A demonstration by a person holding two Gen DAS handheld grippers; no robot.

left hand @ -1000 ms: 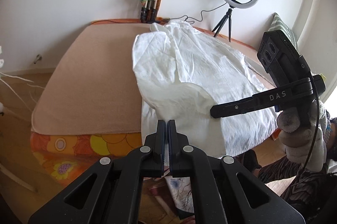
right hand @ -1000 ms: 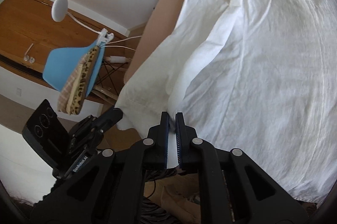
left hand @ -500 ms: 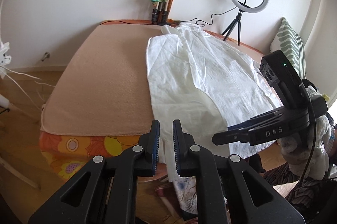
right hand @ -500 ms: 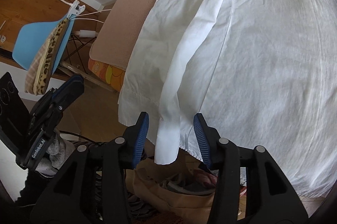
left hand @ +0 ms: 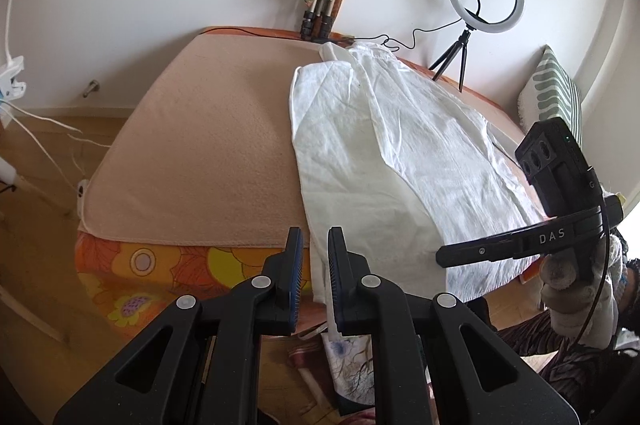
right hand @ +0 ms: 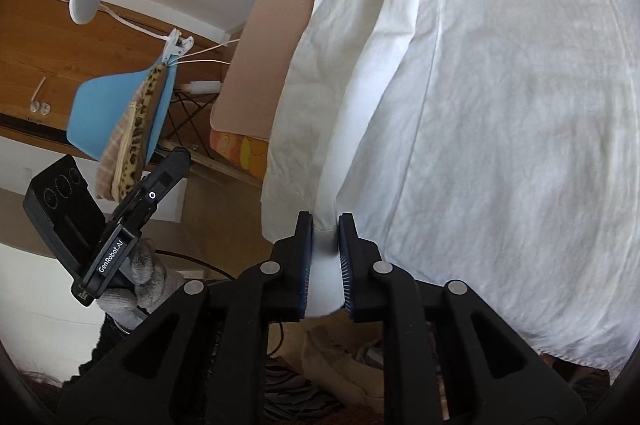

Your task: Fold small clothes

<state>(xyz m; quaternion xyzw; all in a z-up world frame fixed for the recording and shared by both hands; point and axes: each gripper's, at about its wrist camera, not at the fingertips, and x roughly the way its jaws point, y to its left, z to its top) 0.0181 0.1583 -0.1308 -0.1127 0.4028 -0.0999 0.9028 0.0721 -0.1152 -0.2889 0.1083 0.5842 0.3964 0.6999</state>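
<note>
The white shirt (left hand: 384,161) lies spread on the beige-covered bed (left hand: 200,153), its hem hanging over the near edge. The step looks like re-gripping the hem for a fold: the right gripper (right hand: 325,253) stands narrowly parted around the sleeve cuff (right hand: 326,277), and next must clamp it. The left gripper (left hand: 314,265), empty and slightly parted, hovers at the hem corner. A second ago both were shut; half a second ago the right was wider.

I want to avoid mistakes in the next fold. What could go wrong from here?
1. The right gripper has only the narrow sleeve end of the white cotton shirt between its open jaws; it may slip out.
2. The shirt hem overhangs the beige padded table; pulling may drag it off.
</note>
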